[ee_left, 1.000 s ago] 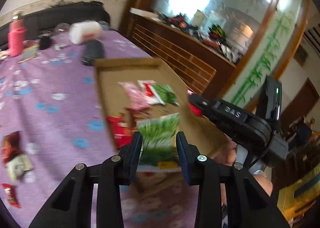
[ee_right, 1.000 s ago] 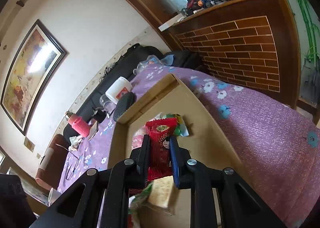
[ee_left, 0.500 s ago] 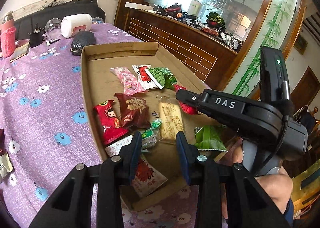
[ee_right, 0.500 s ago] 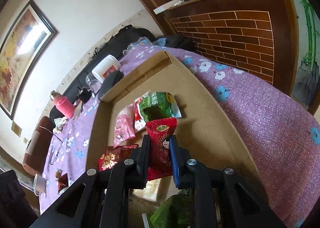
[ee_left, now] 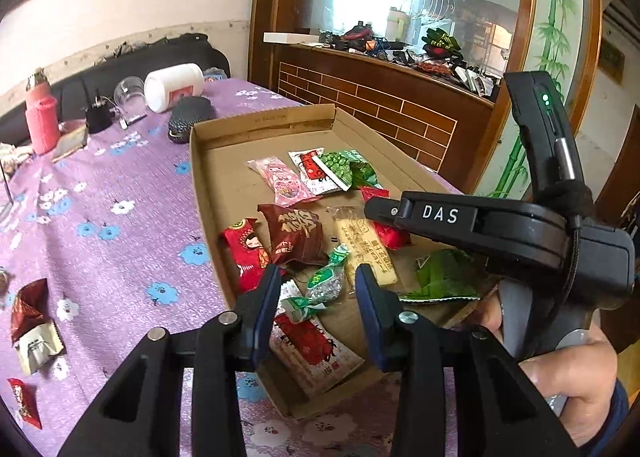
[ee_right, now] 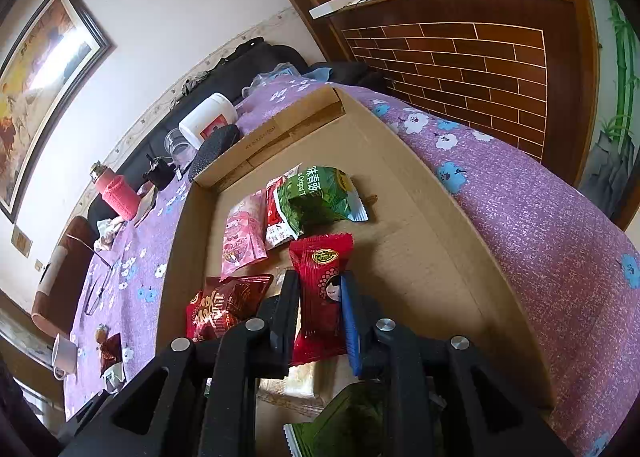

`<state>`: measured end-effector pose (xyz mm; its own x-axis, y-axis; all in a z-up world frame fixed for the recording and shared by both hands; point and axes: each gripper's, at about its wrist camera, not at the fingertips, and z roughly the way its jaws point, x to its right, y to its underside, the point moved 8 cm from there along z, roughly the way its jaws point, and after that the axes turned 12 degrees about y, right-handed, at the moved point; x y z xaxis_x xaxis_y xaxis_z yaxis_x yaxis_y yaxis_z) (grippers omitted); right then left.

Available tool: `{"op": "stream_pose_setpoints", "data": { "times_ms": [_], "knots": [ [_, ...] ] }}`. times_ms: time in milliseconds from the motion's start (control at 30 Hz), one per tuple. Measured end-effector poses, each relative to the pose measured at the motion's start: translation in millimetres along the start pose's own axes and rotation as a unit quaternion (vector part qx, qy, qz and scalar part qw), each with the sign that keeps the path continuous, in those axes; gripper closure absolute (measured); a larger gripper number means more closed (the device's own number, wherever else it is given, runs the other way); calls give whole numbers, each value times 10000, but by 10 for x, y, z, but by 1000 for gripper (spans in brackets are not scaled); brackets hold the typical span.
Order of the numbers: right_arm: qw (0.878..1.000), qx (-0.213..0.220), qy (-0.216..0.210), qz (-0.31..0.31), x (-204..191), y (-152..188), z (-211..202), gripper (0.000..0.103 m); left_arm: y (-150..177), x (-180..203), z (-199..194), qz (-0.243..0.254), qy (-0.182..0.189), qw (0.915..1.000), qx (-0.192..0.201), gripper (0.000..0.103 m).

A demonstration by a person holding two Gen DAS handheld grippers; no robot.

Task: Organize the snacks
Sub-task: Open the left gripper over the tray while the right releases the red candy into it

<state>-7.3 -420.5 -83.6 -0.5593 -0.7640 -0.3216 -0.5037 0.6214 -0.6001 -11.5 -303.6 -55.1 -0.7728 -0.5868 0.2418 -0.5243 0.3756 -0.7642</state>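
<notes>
Item: red snack packet [ee_right: 322,293], pinched upright in closed right gripper [ee_right: 320,311], over cardboard tray [ee_right: 420,257] centre. Lower flat beside green packet [ee_right: 320,193] before release. Left gripper [ee_left: 316,293]: jaws just opening, empty, above tray's near end

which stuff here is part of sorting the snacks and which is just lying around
Part of the job:
- shallow brown cardboard tray
- red wrapped snack with a cartoon face, gripped in the right gripper
- small green twist-wrapped candy in the tray
- loose brown snack packet on the purple cloth

Just lying about:
- white plastic jar
- pink sleeved bottle
- black mesh pouch
</notes>
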Motion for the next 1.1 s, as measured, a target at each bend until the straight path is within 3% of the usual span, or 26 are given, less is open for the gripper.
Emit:
{"op": "stream_pose_setpoints", "data": {
  "times_ms": [467,1100],
  "knots": [
    [9998,158,-69,39,-5,-18,-97,65,-19,-8,-61,185,-272,9993,163,55],
    [9994,316,-99,127,16,-77,-176,60,-49,-22,-101,190,-356,9989,252,50]
  ]
}}
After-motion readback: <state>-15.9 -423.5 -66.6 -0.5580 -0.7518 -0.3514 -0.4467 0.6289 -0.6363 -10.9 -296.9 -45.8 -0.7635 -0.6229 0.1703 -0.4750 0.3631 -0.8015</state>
